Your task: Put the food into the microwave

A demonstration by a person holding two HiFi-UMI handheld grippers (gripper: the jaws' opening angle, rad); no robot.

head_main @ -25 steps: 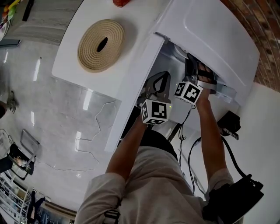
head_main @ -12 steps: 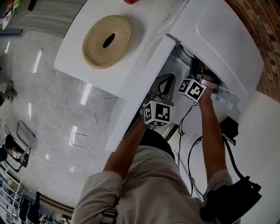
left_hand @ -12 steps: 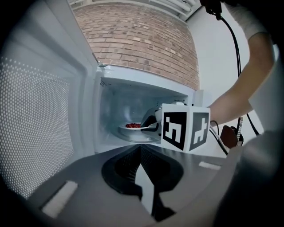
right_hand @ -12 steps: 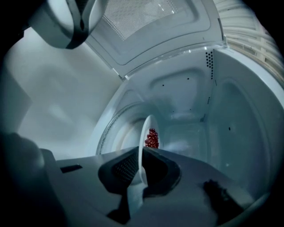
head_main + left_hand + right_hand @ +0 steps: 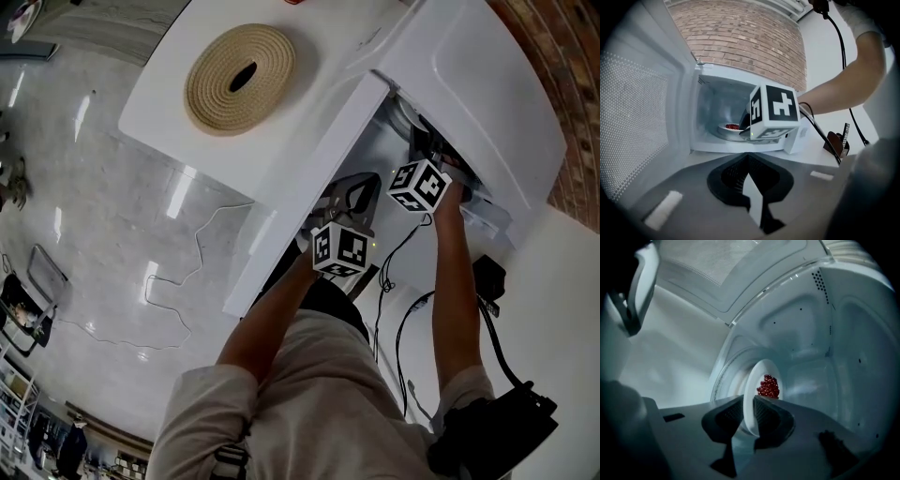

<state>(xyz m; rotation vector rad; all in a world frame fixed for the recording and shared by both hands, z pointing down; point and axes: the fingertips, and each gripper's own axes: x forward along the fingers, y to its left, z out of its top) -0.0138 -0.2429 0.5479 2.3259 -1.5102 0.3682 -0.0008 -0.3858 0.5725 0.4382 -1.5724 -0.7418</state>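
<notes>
The white microwave stands with its door swung open. A white plate with a heap of red food rests on the glass turntable inside. My right gripper reaches into the cavity with the plate's near rim between its pads; its jaws are opening. From the head view only its marker cube shows at the opening. My left gripper hangs shut and empty just outside, in front of the door. It looks in at the plate and the right gripper's cube.
A round woven mat lies on the white table left of the microwave. Black cables trail down beside the person's arms. A small dark object stands on the counter to the right, and a brick wall rises behind.
My left gripper has crept a little toward the microwave's opening. The right gripper has stayed inside the cavity at the plate.
</notes>
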